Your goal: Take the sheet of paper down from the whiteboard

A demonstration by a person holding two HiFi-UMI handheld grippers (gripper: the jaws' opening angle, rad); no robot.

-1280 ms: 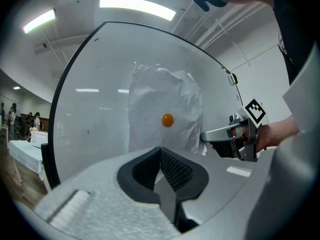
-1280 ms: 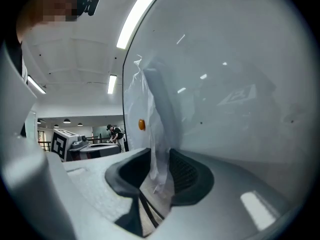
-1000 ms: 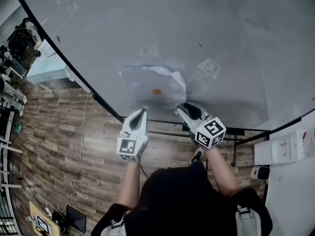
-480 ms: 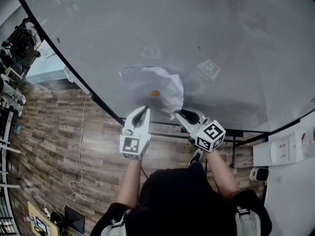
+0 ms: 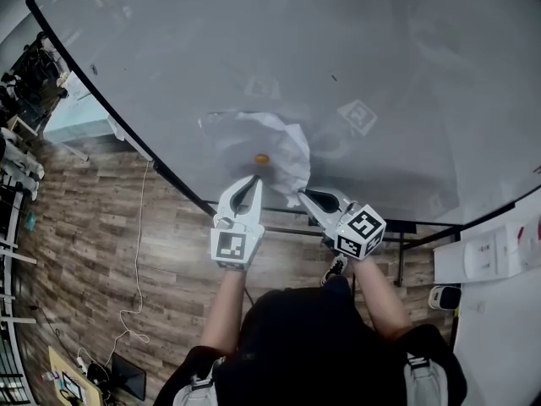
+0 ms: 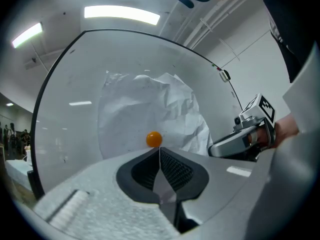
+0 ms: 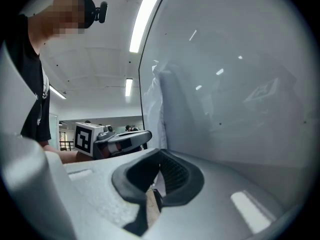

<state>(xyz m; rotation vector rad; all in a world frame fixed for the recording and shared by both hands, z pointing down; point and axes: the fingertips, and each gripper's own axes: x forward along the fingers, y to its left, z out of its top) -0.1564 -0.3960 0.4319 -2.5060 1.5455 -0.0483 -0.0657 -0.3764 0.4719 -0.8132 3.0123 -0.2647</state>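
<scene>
A crumpled white sheet of paper (image 5: 254, 142) hangs on the whiteboard (image 5: 380, 49), pinned by a small orange magnet (image 5: 262, 158). My right gripper (image 5: 302, 196) is shut on the sheet's lower right corner. In the right gripper view the paper's edge (image 7: 154, 104) runs down into the closed tips of the right gripper (image 7: 160, 151). My left gripper (image 5: 254, 178) is shut with nothing in it. Its tips (image 6: 159, 149) sit just under the magnet (image 6: 153, 139); I cannot tell whether they touch it. The paper (image 6: 150, 104) fills the board behind.
The whiteboard's dark lower frame (image 5: 169, 172) runs just below both grippers, with stand bars (image 5: 406, 227) behind the right hand. A square marker (image 5: 359, 117) is stuck on the board right of the paper. Wooden floor (image 5: 93, 252) with a cable lies at the left.
The right gripper's jaws have closed on the paper's lower right corner. The left gripper has moved up the board to just under the orange magnet.
</scene>
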